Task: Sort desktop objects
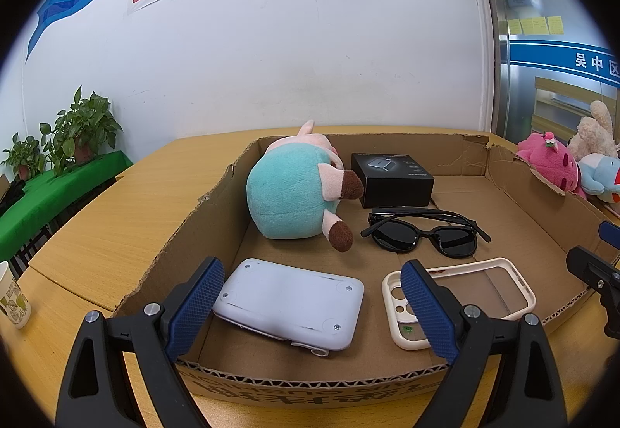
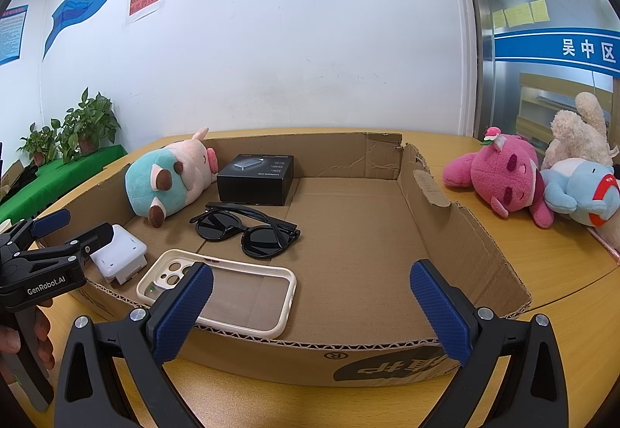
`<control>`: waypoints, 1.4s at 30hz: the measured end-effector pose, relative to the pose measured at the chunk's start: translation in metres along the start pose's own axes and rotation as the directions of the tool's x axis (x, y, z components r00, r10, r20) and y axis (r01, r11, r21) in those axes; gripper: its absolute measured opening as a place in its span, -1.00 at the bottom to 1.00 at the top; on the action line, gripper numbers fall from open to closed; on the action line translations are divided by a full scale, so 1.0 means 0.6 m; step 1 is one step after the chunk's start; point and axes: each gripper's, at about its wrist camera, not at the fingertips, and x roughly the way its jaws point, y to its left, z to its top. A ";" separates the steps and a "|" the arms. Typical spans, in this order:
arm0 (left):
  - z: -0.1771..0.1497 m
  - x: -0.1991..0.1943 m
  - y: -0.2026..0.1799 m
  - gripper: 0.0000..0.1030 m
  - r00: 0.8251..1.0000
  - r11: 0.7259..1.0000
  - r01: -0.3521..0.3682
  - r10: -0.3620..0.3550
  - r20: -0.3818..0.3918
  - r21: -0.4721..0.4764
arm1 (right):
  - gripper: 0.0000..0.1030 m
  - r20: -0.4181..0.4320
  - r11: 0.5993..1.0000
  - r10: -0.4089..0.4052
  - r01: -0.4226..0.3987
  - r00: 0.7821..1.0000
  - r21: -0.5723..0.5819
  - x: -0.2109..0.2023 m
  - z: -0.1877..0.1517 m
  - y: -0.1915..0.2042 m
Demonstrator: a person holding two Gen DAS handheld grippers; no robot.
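A shallow cardboard box [image 1: 186,218] [image 2: 445,234] lies on the wooden table. Inside are a teal and pink plush cow [image 1: 294,191] [image 2: 166,183], a black carton [image 1: 391,174] [image 2: 255,178], black sunglasses [image 1: 422,232] [image 2: 244,230], a white flat device [image 1: 290,300] [image 2: 120,257] and a cream phone case [image 1: 484,288] [image 2: 232,292]. My left gripper [image 1: 310,308] [image 2: 73,230] is open and empty at the box's near edge, over the white device. My right gripper [image 2: 310,308] is open and empty at the near edge, right of the phone case.
Several plush toys lie on the table right of the box: a pink one [image 2: 500,176] [image 1: 550,164], a blue one [image 2: 581,195] and a beige one [image 2: 577,133]. A paper cup [image 1: 11,296] stands at the left. Potted plants [image 1: 77,129] sit on a green-covered table.
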 end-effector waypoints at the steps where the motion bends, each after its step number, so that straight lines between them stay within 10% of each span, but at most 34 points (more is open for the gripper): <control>1: 0.003 -0.003 -0.001 0.80 1.000 1.000 -0.001 0.001 -0.005 0.002 | 1.00 -0.001 1.000 0.000 0.000 1.000 0.000 0.000 0.000 0.000; 7: 0.028 -0.064 0.030 0.80 1.000 1.000 0.023 -0.023 0.001 -0.017 | 1.00 -0.045 0.998 0.061 -0.062 0.997 -0.005 -0.028 0.007 -0.014; 12: 0.037 -0.080 0.133 0.80 0.996 0.995 0.036 -0.043 -0.081 -0.093 | 1.00 0.050 0.996 -0.087 0.088 0.995 -0.022 -0.125 0.023 -0.127; 16: 0.004 -0.045 0.215 0.98 0.983 0.997 -0.025 0.011 -0.183 -0.075 | 1.00 -0.115 0.983 -0.164 0.172 0.980 0.063 -0.120 0.015 -0.292; 22: -0.036 -0.004 0.272 0.99 0.948 0.987 -0.122 0.085 -0.307 -0.105 | 1.00 -0.379 0.941 -0.222 0.299 0.898 0.158 -0.062 -0.048 -0.433; 31: -0.092 0.064 0.320 0.99 0.877 0.973 -0.178 0.087 -0.473 -0.150 | 1.00 -0.502 0.914 -0.245 0.371 0.829 0.167 -0.013 -0.101 -0.461; 42: -0.086 0.081 0.343 1.00 0.886 0.975 -0.168 0.084 -0.457 -0.146 | 1.00 -0.482 0.896 -0.272 0.402 0.833 0.189 0.008 -0.088 -0.495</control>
